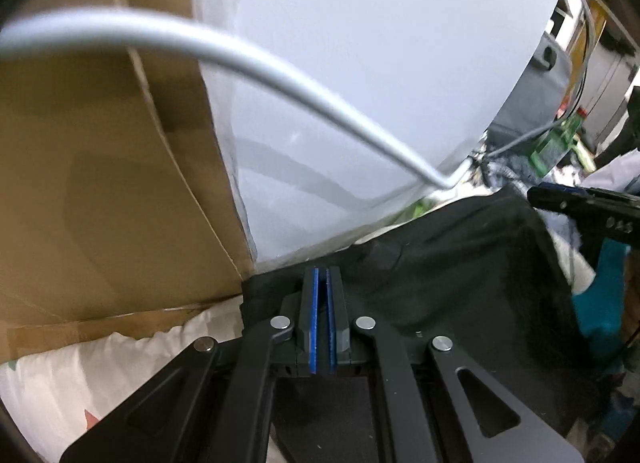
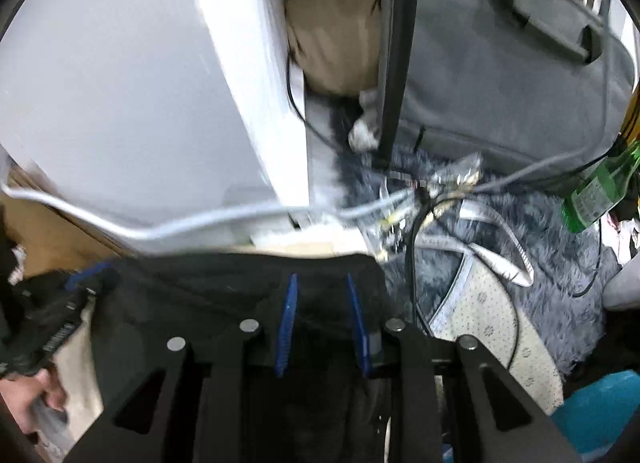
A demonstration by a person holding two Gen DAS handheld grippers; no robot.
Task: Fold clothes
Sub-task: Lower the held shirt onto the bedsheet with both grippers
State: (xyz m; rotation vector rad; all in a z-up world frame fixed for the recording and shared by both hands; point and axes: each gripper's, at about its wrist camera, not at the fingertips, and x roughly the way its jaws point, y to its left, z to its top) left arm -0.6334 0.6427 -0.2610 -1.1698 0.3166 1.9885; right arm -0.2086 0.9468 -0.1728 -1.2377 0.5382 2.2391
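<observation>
Your left gripper (image 1: pixel 322 283) has its jaws pressed together at the near edge of the black garment (image 1: pixel 460 263); whether any cloth is caught between them you cannot tell. Your right gripper (image 2: pixel 322 303) has its jaws part spread, with the garment's dark cloth (image 2: pixel 224 287) bunched between the blue pads (image 2: pixel 286 327); the blur hides whether they press on it. The garment's far hem runs between both grippers, just in front of a white panel (image 1: pixel 360 63). A cardboard box (image 1: pixel 100 183) closes in your left side, and a white cushion (image 1: pixel 100 363) lies below it. A grey wire (image 1: pixel 240 59) sweeps across in front of the panel, over the garment's far edge. To your right, a grey shaggy rug (image 2: pixel 552 239) carries tangled cables (image 2: pixel 432 203), a green bottle (image 2: pixel 596 195) and a grey bag (image 2: pixel 500 83), so open room there is scant.
</observation>
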